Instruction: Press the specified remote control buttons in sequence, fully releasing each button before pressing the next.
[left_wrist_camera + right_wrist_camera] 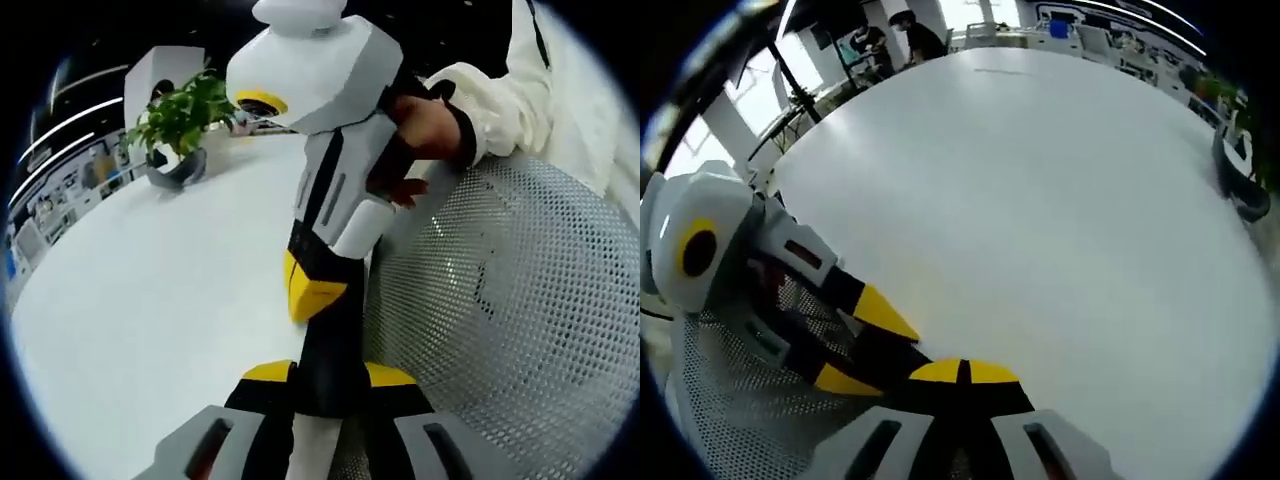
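A slim black remote (330, 335) stands between the yellow-tipped jaws of my left gripper (330, 375), which is shut on it; its buttons are hidden. My right gripper (310, 292) comes down from above, held by a hand (430, 130), with its yellow tips together against the remote's far end. In the right gripper view my right gripper (965, 372) is shut with its tips meeting. My left gripper (868, 347) reaches in from the left, and the black remote (890, 352) sits between its jaws.
A white mesh basket (500, 300) fills the right side, close to both grippers, and it is the mesh basket (730, 420) at lower left. A potted plant (180, 115) stands far back on the white table (150, 300). People stand beyond the table's far edge (910, 35).
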The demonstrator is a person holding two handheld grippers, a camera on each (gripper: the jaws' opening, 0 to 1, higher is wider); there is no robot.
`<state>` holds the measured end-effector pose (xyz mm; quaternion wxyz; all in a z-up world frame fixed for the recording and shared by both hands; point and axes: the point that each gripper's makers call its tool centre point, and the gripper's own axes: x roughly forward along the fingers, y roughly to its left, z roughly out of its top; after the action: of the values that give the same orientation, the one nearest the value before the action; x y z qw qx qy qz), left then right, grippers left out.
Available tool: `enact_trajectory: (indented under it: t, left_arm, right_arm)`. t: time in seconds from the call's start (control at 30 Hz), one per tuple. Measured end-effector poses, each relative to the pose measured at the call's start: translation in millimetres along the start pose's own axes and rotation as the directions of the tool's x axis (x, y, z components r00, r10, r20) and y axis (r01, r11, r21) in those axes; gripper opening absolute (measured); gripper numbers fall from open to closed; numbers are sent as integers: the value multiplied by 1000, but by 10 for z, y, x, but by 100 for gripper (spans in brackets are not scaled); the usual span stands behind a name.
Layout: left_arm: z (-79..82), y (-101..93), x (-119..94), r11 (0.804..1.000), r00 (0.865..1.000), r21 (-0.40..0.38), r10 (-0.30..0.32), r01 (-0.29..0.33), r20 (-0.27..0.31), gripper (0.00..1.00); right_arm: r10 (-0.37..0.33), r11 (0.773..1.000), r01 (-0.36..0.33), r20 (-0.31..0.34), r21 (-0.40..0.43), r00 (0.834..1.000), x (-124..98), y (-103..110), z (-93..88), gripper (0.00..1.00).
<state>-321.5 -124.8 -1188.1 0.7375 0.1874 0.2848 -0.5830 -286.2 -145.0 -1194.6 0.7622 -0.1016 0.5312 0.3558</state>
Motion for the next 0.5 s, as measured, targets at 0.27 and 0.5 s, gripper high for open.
enact_trajectory:
  t: [0.27, 0.5]
  left_arm:
    - [-12, 57, -12, 999, 1000, 12, 30, -30, -2, 24]
    - [-5, 66, -4, 999, 999, 7, 33, -33, -2, 24]
  right_arm:
    - [41, 985, -46, 28, 168, 999, -127, -49, 51, 0]
    - [135, 926, -136, 27, 352, 990, -204, -52, 53, 0]
